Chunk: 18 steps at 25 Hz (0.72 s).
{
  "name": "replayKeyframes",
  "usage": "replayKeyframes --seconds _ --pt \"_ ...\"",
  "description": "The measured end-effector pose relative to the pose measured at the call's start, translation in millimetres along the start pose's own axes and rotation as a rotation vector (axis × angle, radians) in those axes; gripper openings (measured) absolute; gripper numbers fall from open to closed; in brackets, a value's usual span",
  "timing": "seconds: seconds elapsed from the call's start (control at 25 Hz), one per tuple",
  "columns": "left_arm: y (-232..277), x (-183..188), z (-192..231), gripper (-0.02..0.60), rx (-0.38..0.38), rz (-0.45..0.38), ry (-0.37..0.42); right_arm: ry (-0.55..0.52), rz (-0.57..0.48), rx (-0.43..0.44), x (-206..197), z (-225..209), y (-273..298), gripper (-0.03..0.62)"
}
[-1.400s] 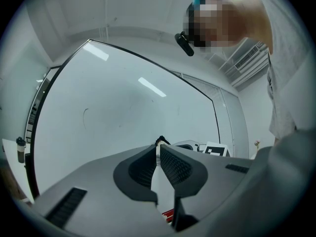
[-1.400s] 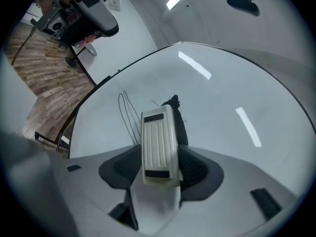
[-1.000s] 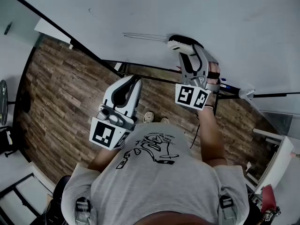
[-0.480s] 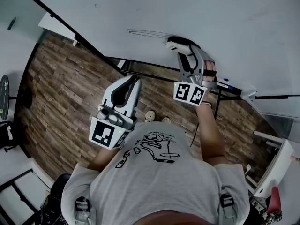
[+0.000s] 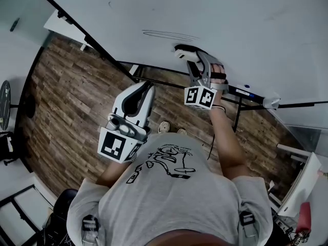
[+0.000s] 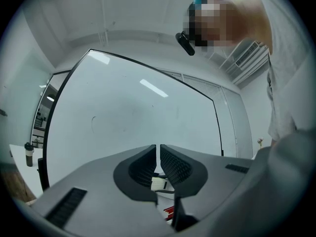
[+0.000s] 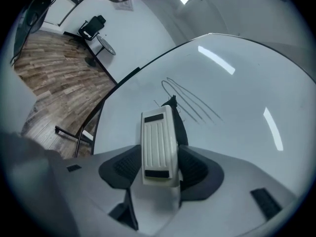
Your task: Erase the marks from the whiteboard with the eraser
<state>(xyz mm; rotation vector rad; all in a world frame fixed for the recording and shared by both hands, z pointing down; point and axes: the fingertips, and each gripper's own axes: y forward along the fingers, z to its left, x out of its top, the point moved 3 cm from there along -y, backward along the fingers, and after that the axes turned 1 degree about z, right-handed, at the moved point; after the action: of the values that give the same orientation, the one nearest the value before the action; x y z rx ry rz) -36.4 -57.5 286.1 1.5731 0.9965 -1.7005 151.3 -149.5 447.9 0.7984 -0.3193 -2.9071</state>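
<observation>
The whiteboard [image 5: 246, 19] fills the top of the head view. Thin dark pen marks [image 5: 169, 34] curve across it; the right gripper view shows the same marks [image 7: 190, 100] as several long strokes. My right gripper [image 5: 187, 53] is shut on a white eraser [image 7: 158, 144], whose far end sits at the board just below the marks. The eraser [image 5: 185, 52] shows white at the gripper's tip. My left gripper [image 5: 139, 94] hangs lower, away from the board, shut with nothing between its jaws. From the left gripper [image 6: 158, 154] view the board [image 6: 138, 117] looks faintly smudged.
A black frame [image 5: 77, 27] edges the whiteboard, and a tray rail [image 5: 256, 97] with a marker runs at its lower right. Wood floor [image 5: 66, 111] lies below. A chair and stand [image 7: 94, 28] are far off in the right gripper view.
My right gripper has carried the eraser up and to the left along the board, closer to the pen marks. The left gripper has stayed where it was.
</observation>
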Motion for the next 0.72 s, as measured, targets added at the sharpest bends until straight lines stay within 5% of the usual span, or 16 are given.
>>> replayKeyframes --seconds 0.36,0.72 --pt "-14.1 -0.6 5.0 0.041 0.017 -0.007 -0.013 0.077 0.020 0.034 13.5 -11.7 -22.8 0.244" --pt "-14.4 -3.7 8.5 0.041 0.007 -0.009 -0.023 0.131 -0.056 -0.096 55.3 -93.9 -67.6 0.242"
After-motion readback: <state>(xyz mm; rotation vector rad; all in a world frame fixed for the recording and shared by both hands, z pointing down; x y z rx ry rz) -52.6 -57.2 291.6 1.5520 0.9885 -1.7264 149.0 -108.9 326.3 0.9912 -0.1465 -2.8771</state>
